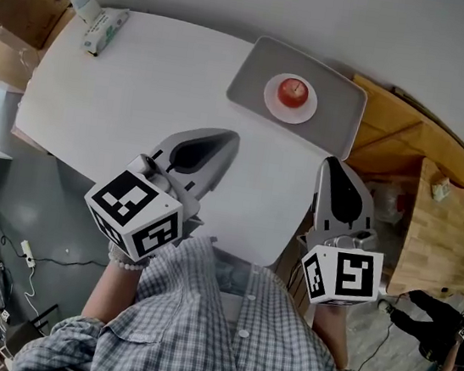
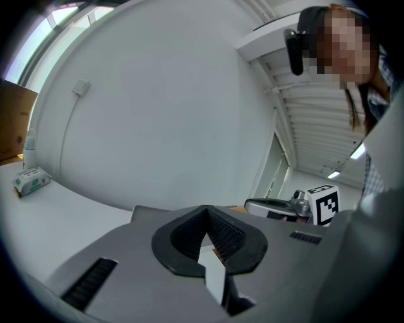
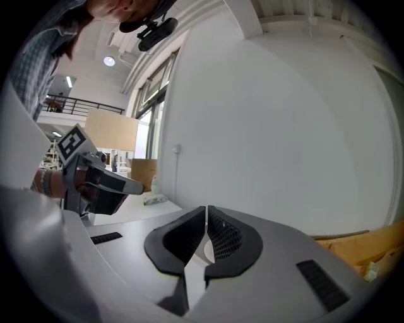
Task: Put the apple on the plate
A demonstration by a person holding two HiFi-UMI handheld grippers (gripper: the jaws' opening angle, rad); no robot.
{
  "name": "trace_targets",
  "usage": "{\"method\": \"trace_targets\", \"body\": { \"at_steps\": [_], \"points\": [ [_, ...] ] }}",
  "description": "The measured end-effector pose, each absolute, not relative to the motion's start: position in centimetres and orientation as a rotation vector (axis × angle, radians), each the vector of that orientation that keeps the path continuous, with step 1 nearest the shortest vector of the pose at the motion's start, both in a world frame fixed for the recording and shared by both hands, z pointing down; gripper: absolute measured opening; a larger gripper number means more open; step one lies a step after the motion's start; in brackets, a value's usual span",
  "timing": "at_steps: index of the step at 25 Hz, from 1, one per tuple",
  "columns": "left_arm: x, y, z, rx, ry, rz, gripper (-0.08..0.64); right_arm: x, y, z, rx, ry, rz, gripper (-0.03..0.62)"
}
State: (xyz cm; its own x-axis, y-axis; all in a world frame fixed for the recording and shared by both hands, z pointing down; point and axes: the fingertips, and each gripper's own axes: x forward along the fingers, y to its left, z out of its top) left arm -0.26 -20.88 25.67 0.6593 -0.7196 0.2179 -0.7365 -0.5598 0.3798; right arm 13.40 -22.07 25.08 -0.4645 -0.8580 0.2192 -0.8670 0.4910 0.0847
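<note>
A red apple (image 1: 293, 92) sits on a small white plate (image 1: 276, 106), which rests on a grey tray (image 1: 251, 80) at the far side of the white table (image 1: 133, 98). My left gripper (image 1: 225, 139) hovers over the table's near part, jaws shut and empty, well short of the tray. My right gripper (image 1: 334, 164) hangs at the table's right near corner, also shut with nothing in it. Each gripper view shows only its own closed jaws, the left gripper (image 2: 206, 217) and the right gripper (image 3: 206, 214), tilted up toward the wall; no apple appears there.
A tissue pack (image 1: 105, 29) and a bottle (image 1: 84, 3) stand at the table's far left corner, beside a cardboard box (image 1: 31, 2). Wooden furniture (image 1: 424, 190) lies to the right of the table. Cables (image 1: 29, 259) lie on the floor at lower left.
</note>
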Motion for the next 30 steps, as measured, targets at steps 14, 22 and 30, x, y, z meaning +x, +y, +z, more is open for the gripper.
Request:
{"method": "trace_targets", "body": {
  "at_steps": [14,22,30],
  "points": [
    [-0.2,-20.9,26.2,2.432,-1.104,0.069,0.008,13.5,-22.1,25.7,1.494,-2.479,0.084,0.029],
    [-0.6,-20.8,26.5,2.423,-1.13,0.075,0.009,15.3,-22.0,26.0,1.549,-2.419,0.089,0.029],
    [-0.9,-20.7,26.8,2.444,-1.156,0.115,0.008,14.8,-22.1,26.7,1.533,-2.407,0.11,0.026]
  ]
}}
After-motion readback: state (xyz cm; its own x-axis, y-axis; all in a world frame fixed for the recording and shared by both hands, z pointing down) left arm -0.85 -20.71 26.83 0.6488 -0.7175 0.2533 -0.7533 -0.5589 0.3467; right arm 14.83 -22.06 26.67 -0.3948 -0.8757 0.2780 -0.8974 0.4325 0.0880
